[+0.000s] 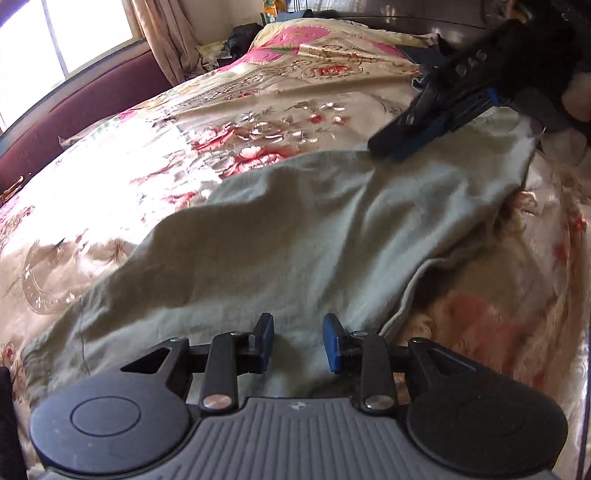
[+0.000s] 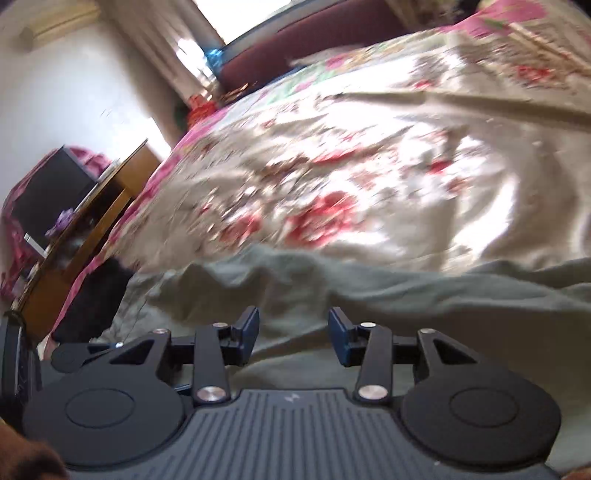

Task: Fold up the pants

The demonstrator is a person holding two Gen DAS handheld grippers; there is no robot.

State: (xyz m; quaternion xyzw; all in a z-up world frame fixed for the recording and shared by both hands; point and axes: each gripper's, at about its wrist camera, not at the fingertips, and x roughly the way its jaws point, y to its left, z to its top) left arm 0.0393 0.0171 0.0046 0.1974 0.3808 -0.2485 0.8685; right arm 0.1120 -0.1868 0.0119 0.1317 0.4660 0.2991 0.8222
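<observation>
Pale grey-green pants (image 1: 295, 221) lie spread and wrinkled on a shiny floral bedspread (image 1: 221, 110). In the left wrist view my left gripper (image 1: 298, 326) hovers over the near part of the pants with its jaws apart and nothing pinched between the blue pads. My right gripper (image 1: 382, 144) reaches in from the upper right, its tips at the far edge of the pants. The right wrist view is blurred by motion. It shows the right gripper (image 2: 293, 319) with jaws apart above the pants (image 2: 406, 306), holding no cloth.
A maroon padded bed frame (image 1: 74, 110) runs along the window side, with a curtain (image 1: 162, 33) above it. Dark clothing (image 1: 242, 37) lies past the bed's far end. A wooden table (image 2: 92, 214) carrying a dark box stands beside the bed.
</observation>
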